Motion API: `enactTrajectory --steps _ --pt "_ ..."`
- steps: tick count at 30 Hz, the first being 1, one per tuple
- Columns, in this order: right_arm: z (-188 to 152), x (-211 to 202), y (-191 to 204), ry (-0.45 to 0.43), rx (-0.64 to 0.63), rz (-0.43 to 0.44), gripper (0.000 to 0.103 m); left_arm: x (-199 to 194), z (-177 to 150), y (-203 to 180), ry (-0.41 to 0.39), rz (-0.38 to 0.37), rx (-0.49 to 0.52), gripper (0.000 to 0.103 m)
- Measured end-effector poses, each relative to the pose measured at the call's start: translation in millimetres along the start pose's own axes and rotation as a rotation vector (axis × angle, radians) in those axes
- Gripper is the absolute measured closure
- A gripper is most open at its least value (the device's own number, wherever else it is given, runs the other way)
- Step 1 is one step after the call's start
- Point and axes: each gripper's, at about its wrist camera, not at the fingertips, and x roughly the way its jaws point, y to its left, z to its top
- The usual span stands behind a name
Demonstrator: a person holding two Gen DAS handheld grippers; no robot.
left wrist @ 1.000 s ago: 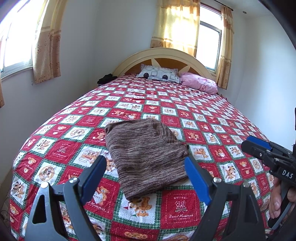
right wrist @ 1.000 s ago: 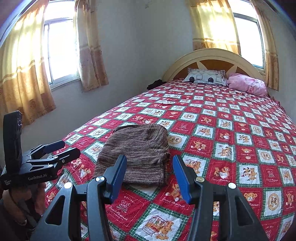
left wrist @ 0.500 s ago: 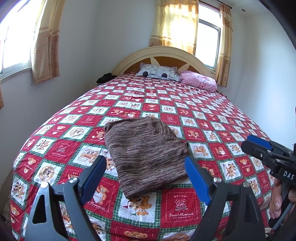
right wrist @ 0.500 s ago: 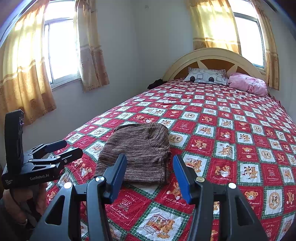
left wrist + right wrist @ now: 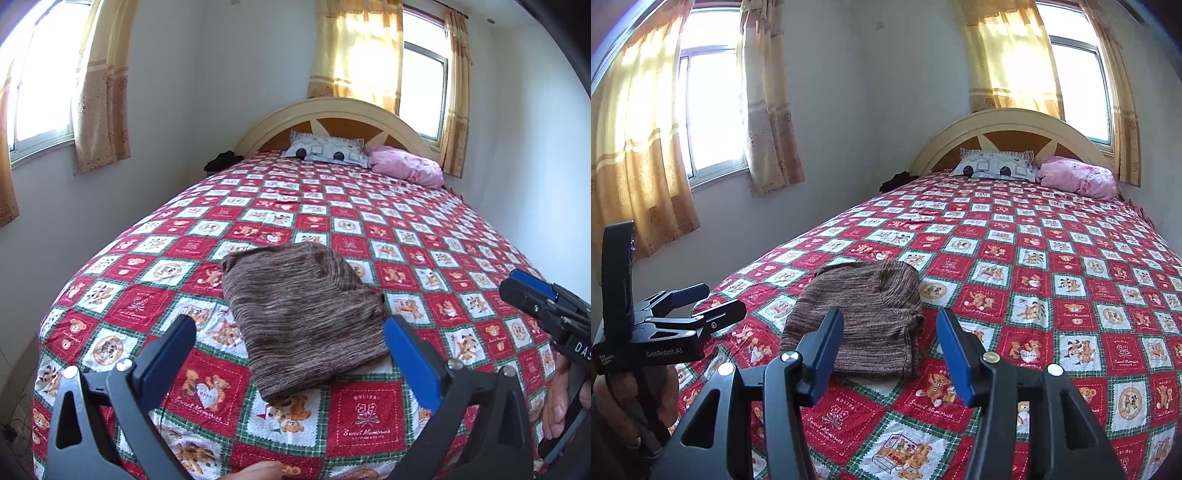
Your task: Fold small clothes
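Here the brown knit garment (image 5: 301, 314) lies folded on the bed (image 5: 424, 229) near its foot, at about 12 o'clock from both claws, and the left claw (image 5: 290, 354) and right claw (image 5: 890, 349) hang wide and empty just short of it. A pinch at the near edge could catch only the top layer, or the quilt too, and drag the fold apart. Readable writing: "GenRobot.AI" on the left claw's body, "DAS" on the right's, "Sweet Memories" on quilt squares.

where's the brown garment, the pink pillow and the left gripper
brown garment (image 5: 303, 314), left wrist view, middle of its top layer
pink pillow (image 5: 406, 170), left wrist view, its centre
left gripper (image 5: 290, 354), left wrist view, midway between fingertips
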Motion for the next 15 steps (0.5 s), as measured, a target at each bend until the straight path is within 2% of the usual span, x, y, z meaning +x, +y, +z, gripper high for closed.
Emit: enactTrajectory --steps 4,11,15 --pt "3.4 -5.8 0.5 -0.026 -0.004 0.000 0.049 -2.5 6.5 0.2 -0.021 0.002 0.013 0.000" --pt "1.8 -4.2 2.7 -0.017 -0.013 0.006 0.049 0.4 10.0 6.3 -0.018 0.021 0.011 0.000" --pt "0.5 -3.3 3.4 -0.013 -0.019 0.008 0.049 0.3 7.9 11.0 -0.034 0.001 -0.005 0.000"
